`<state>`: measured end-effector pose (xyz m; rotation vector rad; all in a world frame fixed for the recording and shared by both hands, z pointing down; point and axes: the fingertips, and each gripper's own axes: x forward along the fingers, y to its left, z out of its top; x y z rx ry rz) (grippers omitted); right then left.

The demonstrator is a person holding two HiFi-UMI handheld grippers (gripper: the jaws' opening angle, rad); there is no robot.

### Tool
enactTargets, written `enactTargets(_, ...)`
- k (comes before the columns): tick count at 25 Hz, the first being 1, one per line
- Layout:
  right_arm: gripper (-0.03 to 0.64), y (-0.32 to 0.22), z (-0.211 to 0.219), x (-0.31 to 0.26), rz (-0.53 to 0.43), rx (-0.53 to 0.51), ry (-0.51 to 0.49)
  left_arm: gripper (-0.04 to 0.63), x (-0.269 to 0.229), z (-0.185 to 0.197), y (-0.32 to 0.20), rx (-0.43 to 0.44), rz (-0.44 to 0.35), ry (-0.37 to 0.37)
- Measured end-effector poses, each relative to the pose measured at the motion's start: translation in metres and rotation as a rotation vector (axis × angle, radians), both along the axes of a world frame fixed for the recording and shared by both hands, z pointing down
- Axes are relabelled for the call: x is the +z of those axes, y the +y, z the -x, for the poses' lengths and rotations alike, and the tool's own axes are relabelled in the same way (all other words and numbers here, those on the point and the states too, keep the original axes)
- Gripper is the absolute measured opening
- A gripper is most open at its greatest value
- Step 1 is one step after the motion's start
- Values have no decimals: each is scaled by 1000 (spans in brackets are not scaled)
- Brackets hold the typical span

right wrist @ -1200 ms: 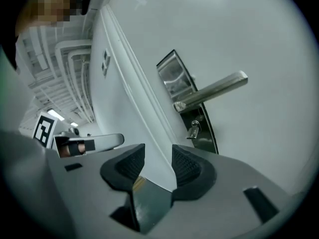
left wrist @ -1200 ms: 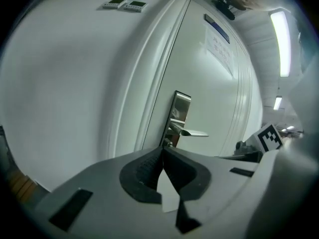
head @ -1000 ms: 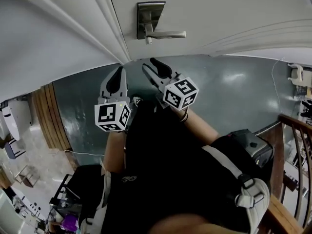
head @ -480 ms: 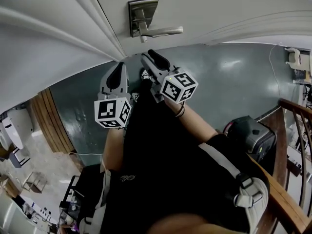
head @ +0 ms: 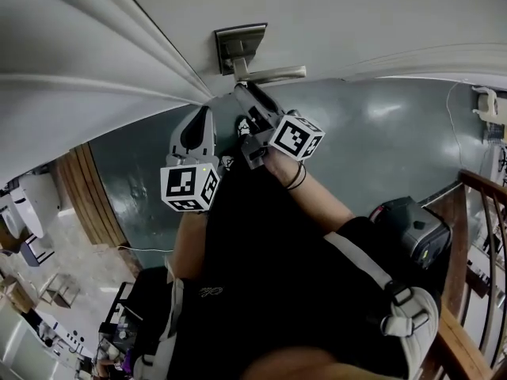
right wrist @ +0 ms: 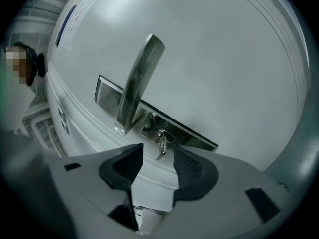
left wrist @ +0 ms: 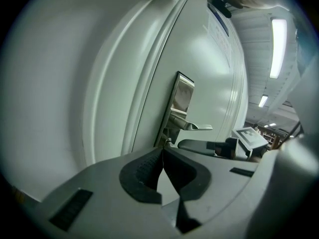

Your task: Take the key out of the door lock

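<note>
Fingers (right wrist: 192, 171) of the right gripper (right wrist: 157, 152) were apart and opening, pads pressing nothing. Key (right wrist: 161, 143) hung at 12 o'clock of the gap, seated in the lock plate (right wrist: 192, 135), with the lever handle (right wrist: 139, 83) at its 11 o'clock. Wide gap looked deliberate: room to straddle the key before pinching. Left gripper (left wrist: 162, 153) sat at 7 o'clock of the plate in the head view, fingers together on nothing, probably parked to keep the approach clear. Extraction not yet started, by my read.
</note>
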<state>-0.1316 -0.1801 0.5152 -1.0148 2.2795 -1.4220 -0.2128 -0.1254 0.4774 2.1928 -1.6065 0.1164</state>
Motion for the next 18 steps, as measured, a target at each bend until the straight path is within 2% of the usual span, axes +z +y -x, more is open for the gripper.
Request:
enactTargets(3,201,-8,6,-7,35,17,-97,25,-2,2,-4,-14,8,3)
enactTargets(8,174,-25,9,-5,68,44,-160,25,-4,4,-13,-29,10,-1)
enactTargets(10,154,-32,13,-7,64,32,-173,25,-6,7,-17,-36,7,-3)
enactTargets(14,72,-36,16,1,103,45,-193,25,-6,12,-18,-50,10,2)
enactTargets(18,56,-35,8,2,117,68,-207,25,-7,8,-19,-45,10,7)
